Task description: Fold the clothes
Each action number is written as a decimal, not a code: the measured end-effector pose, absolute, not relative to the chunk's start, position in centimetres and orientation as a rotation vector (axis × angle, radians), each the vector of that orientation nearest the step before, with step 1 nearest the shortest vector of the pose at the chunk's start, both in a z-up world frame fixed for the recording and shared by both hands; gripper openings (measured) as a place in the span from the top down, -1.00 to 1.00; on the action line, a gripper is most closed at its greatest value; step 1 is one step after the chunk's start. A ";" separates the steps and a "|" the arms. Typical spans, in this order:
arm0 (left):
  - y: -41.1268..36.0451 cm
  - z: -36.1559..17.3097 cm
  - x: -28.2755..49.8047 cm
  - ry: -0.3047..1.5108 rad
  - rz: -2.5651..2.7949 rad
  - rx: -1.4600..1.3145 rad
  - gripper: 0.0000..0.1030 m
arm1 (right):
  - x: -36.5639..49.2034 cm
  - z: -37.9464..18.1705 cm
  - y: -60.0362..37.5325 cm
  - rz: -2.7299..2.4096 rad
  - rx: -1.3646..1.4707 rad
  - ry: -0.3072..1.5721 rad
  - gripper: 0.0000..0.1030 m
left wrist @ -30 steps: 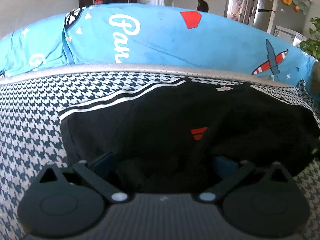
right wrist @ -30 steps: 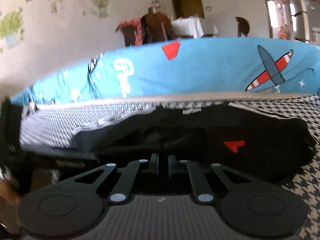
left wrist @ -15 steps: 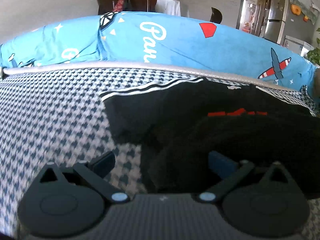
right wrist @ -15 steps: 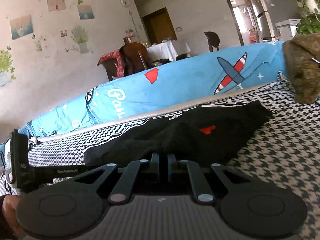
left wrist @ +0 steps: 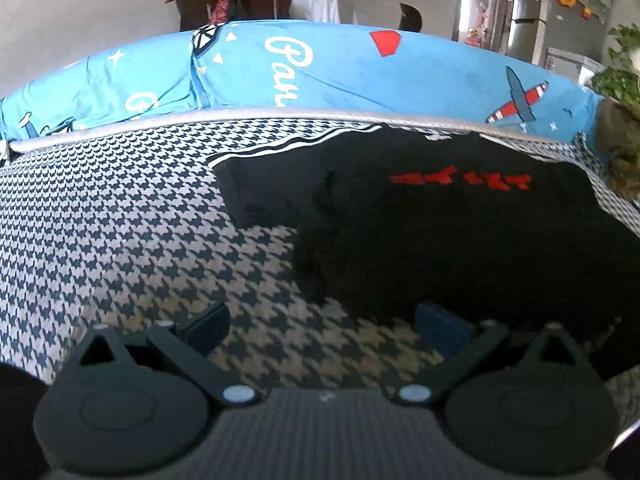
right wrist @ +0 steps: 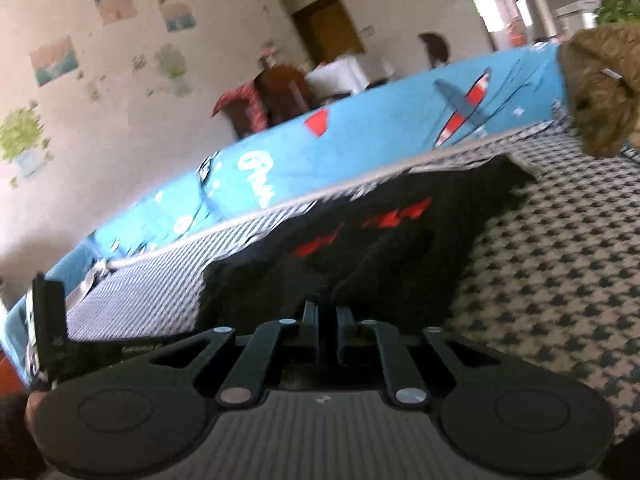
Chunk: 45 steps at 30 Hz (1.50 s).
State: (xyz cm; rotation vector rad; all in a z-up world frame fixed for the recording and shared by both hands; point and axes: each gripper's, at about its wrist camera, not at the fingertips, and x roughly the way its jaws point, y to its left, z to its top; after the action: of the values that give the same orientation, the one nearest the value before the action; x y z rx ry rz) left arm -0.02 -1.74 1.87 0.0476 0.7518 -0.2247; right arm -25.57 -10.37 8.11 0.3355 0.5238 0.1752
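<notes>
- Black garment (left wrist: 440, 232) with red lettering is spread on the houndstooth-patterned surface (left wrist: 100, 240), its far edge near the silver piping at the back; white stripes are seen along its upper left edge.
- In the right wrist view the same garment (right wrist: 380, 240) is seen reaching from the piping down to the gripper, with the checked surface (right wrist: 560, 280) bare to its right.
- The left gripper (left wrist: 324, 324) is held with its jaws wide apart over the patterned surface; the near edge of the dark cloth lies by the right finger, and nothing is gripped.
- The right gripper (right wrist: 327, 332) is seen with its fingers drawn close together at the near edge of the garment; whether cloth is pinched between them cannot be told.
- A blue printed cushion (left wrist: 360, 72) with aeroplanes and white script is seen behind the piping.
- A brown fuzzy object (right wrist: 600, 92) is seen at the surface's far right corner.
</notes>
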 end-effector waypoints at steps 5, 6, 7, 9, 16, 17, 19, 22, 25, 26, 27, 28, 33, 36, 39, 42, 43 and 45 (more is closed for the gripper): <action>-2.0 1.8 -0.9 0.756 -0.229 0.068 -1.00 | -25.9 7.6 -11.0 0.119 0.350 0.535 0.78; -1.9 1.7 -1.0 0.759 -0.229 0.067 -1.00 | -25.9 7.5 -11.2 0.103 0.359 0.535 0.78; -1.9 1.7 -1.0 0.762 -0.229 0.067 -1.00 | -26.0 7.4 -11.5 0.087 0.368 0.536 0.78; -2.0 1.6 -0.9 0.767 -0.228 0.069 -1.00 | -26.1 7.2 -11.9 0.056 0.385 0.537 0.78; -1.9 1.5 -0.7 0.777 -0.234 0.060 -1.00 | -26.4 6.5 -13.6 -0.055 0.446 0.538 0.78; -1.9 1.4 -0.7 0.779 -0.236 0.056 -1.00 | -26.5 6.4 -13.9 -0.071 0.455 0.539 0.78; -1.9 1.4 -0.7 0.780 -0.242 0.051 -1.00 | -26.1 6.0 -13.7 -0.083 0.441 0.558 0.78; -2.0 1.5 -0.8 0.774 -0.250 0.054 -1.00 | -25.6 5.4 -13.3 -0.101 0.420 0.587 0.66; -2.0 1.6 -0.9 0.770 -0.254 0.053 -1.00 | -25.0 4.7 -13.0 -0.118 0.399 0.616 0.53; -2.0 1.7 -0.9 0.769 -0.254 0.051 -1.00 | -24.9 4.5 -12.9 -0.124 0.392 0.626 0.43; -2.0 1.7 -0.9 0.769 -0.254 0.048 -1.00 | -24.7 4.3 -12.8 -0.130 0.385 0.635 0.39; -1.9 1.7 -0.9 0.769 -0.254 0.044 -1.00 | -24.5 4.1 -12.7 -0.136 0.378 0.645 0.35; -2.1 1.7 -0.9 0.771 -0.259 0.037 -1.00 | -23.6 3.1 -12.1 -0.165 0.342 0.693 0.34; -2.3 1.6 -1.0 0.771 -0.265 0.046 -1.00 | -24.1 3.6 -12.1 -0.204 0.323 0.659 0.41; -2.5 1.5 -1.1 0.773 -0.272 0.055 -1.00 | -24.7 4.1 -12.1 -0.242 0.303 0.623 0.77; -2.6 1.4 -1.0 0.777 -0.274 0.062 -1.00 | -25.3 4.6 -12.0 -0.280 0.284 0.588 0.80; -2.7 1.4 -1.0 0.777 -0.273 0.065 -1.00 | -25.4 4.8 -12.0 -0.292 0.277 0.576 0.81; -2.6 1.3 -1.0 0.779 -0.267 0.068 -1.00 | -25.8 5.1 -12.0 -0.317 0.264 0.552 0.81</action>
State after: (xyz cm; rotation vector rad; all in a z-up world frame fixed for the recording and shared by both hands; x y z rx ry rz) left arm -0.95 -2.64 1.30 0.0683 0.7787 -0.2671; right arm -25.82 -12.00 5.14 0.2641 0.5522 -0.3174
